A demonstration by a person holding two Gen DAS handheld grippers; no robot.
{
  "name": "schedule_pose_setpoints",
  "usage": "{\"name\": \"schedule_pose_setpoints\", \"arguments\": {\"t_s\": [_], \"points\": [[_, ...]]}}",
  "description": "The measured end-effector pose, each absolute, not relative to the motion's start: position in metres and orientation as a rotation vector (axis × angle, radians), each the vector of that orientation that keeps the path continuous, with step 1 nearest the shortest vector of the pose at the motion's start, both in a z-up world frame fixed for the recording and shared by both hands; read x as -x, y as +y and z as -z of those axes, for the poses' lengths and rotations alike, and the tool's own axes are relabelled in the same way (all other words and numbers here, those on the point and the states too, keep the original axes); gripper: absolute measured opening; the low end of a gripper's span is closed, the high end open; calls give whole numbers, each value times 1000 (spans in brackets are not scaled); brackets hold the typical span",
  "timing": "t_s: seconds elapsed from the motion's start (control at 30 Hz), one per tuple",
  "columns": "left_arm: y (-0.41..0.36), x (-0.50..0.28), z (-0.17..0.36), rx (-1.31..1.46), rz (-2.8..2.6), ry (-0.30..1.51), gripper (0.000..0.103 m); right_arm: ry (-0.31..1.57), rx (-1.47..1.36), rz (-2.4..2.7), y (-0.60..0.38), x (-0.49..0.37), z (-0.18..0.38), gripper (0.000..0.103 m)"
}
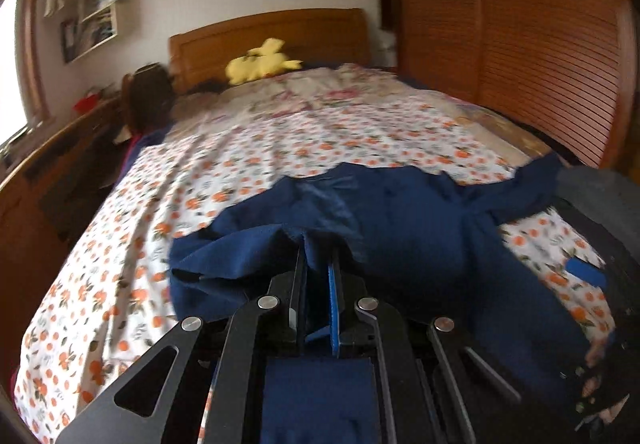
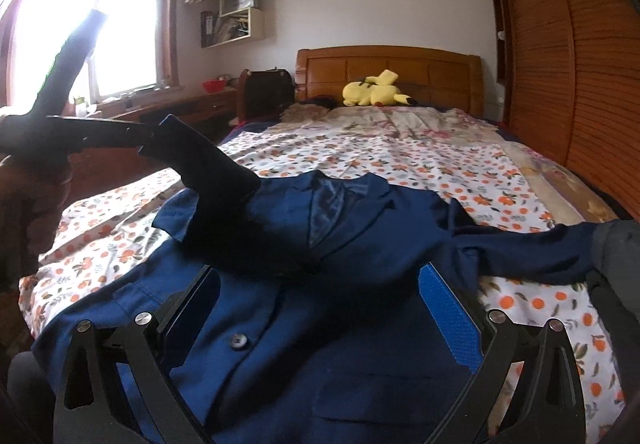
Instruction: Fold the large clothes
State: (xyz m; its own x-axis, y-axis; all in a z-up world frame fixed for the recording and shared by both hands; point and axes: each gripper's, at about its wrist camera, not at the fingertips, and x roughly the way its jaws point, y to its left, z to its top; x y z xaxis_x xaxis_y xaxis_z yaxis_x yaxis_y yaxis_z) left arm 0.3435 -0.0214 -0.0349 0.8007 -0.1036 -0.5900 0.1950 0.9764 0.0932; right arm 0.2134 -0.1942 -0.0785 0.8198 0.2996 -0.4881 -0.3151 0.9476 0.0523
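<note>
Left wrist view, left hand-held gripper (image 1: 318, 260) clamped on navy jacket (image 1: 400, 220), right hand-held gripper (image 2: 320, 304) spread wide

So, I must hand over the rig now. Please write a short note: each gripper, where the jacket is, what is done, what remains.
Left gripper: shut on a fold of the navy jacket, lifting that part off the bed.
Right gripper: open, above the jacket's front, holding nothing.
Jacket: spread on the flowered bedsheet, collar toward the headboard, one sleeve stretched to the right.
Done: one grasp only; no finished fold visible.
Left: probably carry the lifted part across, fold the other sleeve, then the body.
</note>
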Motion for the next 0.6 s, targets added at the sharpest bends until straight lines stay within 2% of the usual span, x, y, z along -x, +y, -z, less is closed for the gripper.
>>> {"name": "schedule_pose_setpoints", "arguments": {"t_s": [0.1,0.17,0.2,0.27,0.33,0.4,0.47,0.6], "points": [[-40,-330,41,-160,192,628,11,521,31,-311,-202,-213,79,96],[-45,-322,47,-161,205,627,21,526,32,-302,-205,-212,79,96],[-47,-317,50,-162,207,624,28,529,33,-297,-207,-212,79,96],[-48,-307,56,-164,207,606,62,534,37,-291,-208,-212,79,96],[-45,-298,63,-150,205,591,79,540,38,-288,-208,-214,80,96],[-37,-289,69,-138,204,578,86,549,40,-288,-205,-217,81,96],[-31,-281,74,-129,192,565,98,557,44,-295,-201,-218,83,96],[-10,-264,86,-104,169,554,100,580,42,-336,-186,-224,87,95]]}}
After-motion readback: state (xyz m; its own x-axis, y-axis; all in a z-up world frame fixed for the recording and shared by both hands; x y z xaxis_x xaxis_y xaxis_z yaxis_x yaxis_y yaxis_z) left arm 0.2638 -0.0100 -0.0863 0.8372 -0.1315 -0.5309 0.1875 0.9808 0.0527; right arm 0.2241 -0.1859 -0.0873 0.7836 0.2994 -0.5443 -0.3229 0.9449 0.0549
